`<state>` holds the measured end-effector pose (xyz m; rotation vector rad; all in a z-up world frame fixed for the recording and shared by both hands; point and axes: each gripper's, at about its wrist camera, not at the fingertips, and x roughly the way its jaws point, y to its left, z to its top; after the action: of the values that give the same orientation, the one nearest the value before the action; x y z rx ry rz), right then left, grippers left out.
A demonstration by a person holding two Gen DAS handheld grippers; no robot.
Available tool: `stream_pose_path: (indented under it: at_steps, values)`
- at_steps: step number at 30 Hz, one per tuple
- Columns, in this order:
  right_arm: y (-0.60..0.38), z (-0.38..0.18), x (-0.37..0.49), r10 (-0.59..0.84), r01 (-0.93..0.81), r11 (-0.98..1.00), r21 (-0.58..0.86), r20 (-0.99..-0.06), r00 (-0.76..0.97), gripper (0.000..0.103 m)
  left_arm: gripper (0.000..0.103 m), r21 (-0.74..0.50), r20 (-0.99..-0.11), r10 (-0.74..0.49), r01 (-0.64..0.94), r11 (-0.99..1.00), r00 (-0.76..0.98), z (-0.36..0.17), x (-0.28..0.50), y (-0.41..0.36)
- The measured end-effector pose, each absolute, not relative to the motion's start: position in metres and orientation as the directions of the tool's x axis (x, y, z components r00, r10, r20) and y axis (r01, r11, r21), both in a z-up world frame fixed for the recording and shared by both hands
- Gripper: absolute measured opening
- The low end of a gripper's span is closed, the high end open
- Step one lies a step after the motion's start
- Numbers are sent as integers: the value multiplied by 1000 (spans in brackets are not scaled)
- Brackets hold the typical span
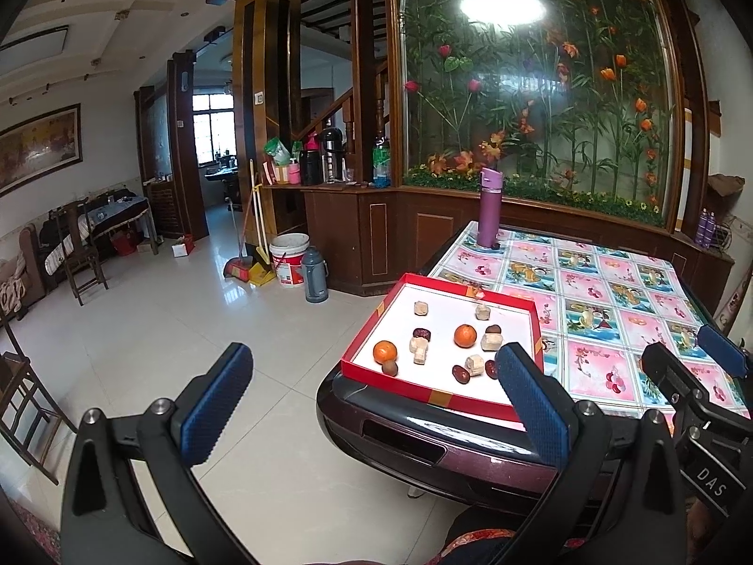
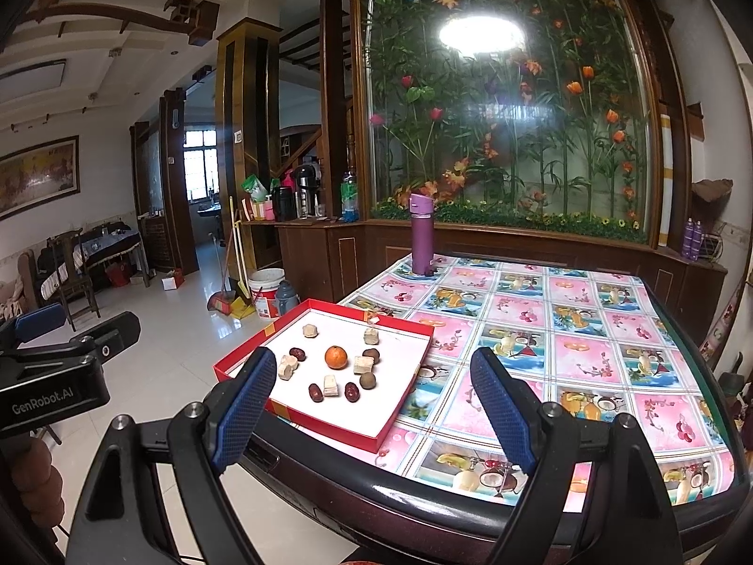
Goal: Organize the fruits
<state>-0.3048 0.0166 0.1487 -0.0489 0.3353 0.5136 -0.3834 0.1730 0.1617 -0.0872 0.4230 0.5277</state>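
Fruit (image 1: pixel 462 335) lies mixed with pale snack pieces (image 1: pixel 474 363) in the red tray (image 1: pixel 426 393) at the table's (image 1: pixel 612 292) corner; left gripper (image 1: pixel 376 400) and right gripper (image 2: pixel 376 416) hover spread wide, empty, short of it.

In the right wrist view a gripper finger (image 2: pixel 244 407) hides the tray's (image 2: pixel 404 395) near-left orange; pale lumps (image 1: pixel 420 351) unidentifiable.

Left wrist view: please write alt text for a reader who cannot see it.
A shallow red cardboard box lid with a white inside sits at the near corner of a table under a floral plastic cloth, holding two small oranges, dark red dates and pale candy pieces. The open left gripper hovers before it, empty; a tall purple bottle stands behind.
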Motion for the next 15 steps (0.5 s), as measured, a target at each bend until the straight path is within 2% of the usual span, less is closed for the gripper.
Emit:
stream_pose_path:
  at_steps: [15]
  values:
    - [10,148,-301,461,-471,881,54,-331,824,84,103,28,-416,464,-499,866,782,161,-384,170]
